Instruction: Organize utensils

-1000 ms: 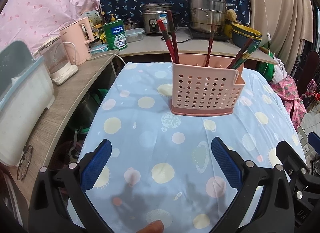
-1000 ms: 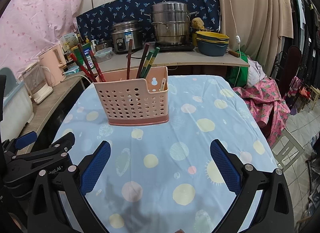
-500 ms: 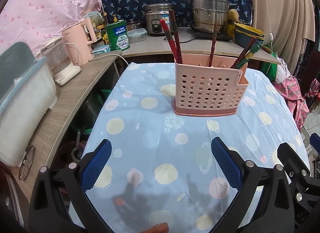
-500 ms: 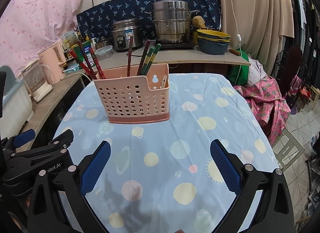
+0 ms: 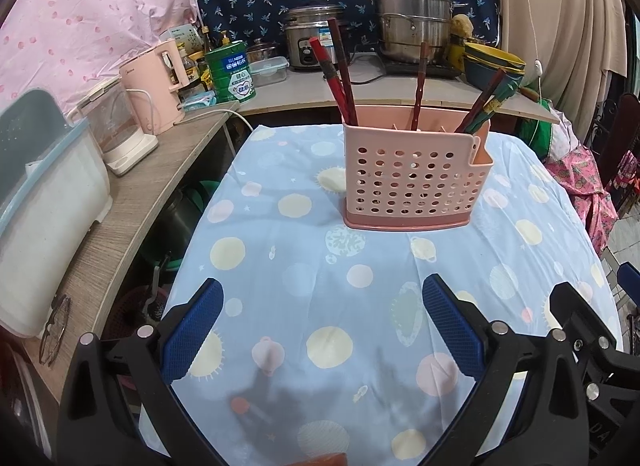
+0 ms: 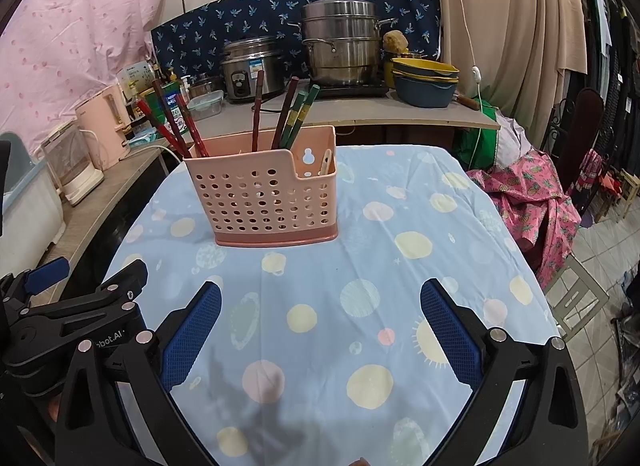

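Observation:
A pink perforated utensil holder [image 5: 414, 177] [image 6: 266, 195] stands upright on the blue dotted tablecloth [image 5: 304, 266] [image 6: 400, 266]. Red and dark chopsticks [image 5: 334, 73] [image 6: 170, 123] lean out of its left end, one brown stick [image 5: 418, 81] [image 6: 257, 109] stands in the middle, and dark and green ones [image 5: 486, 103] [image 6: 298, 111] lean at the right. My left gripper [image 5: 320, 332] is open, well short of the holder, nothing between its blue pads. My right gripper [image 6: 320, 332] is also open and holds nothing. The left gripper's black frame [image 6: 72, 318] shows at the right view's lower left.
A wooden counter [image 5: 132, 201] runs along the table's left with a white and blue bin [image 5: 44, 205], a clear kettle [image 5: 116, 129] and a pink kettle [image 5: 156, 81]. Behind stand a rice cooker [image 6: 250, 69], a steel steamer [image 6: 342, 43] and stacked bowls [image 6: 424, 79]. A pink cloth pile [image 6: 536, 201] lies right.
Both grippers have drawn slightly back and up from the holder, which sits a little lower in both views. Both stay open. The holder and chopsticks have not moved.

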Demonstrator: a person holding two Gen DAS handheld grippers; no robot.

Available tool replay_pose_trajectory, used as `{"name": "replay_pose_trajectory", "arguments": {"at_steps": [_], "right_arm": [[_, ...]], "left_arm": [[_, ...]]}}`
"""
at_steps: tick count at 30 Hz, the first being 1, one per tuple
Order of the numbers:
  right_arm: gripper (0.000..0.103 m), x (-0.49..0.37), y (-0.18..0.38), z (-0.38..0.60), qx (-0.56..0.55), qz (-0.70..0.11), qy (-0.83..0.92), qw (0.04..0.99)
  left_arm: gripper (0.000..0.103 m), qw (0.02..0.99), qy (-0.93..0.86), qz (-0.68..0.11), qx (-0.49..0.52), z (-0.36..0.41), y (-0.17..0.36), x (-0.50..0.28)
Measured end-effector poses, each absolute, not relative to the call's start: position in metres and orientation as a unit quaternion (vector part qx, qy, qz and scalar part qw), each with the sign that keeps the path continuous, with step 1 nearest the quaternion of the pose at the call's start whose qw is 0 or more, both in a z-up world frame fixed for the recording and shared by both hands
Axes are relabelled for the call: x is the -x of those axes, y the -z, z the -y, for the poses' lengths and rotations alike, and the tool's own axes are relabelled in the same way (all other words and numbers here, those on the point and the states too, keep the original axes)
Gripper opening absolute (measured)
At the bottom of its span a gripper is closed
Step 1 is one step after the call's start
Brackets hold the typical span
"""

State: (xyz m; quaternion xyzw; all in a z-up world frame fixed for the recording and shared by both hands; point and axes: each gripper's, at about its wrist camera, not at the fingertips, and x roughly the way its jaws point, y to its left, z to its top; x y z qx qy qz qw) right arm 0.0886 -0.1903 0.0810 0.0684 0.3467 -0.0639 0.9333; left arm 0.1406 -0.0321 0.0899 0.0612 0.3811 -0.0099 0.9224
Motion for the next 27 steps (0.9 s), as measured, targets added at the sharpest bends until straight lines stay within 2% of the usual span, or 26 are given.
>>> {"name": "replay_pose_trajectory", "arguments": {"at_steps": [27], "right_arm": [[0.096, -0.0933, -0.0778, 0.1961, -0.073, -0.353, 0.072, 0.93]], "left_arm": [[0.095, 0.918, -0.004, -0.392, -0.058, 0.0263, -0.0854, -0.1488]]}}
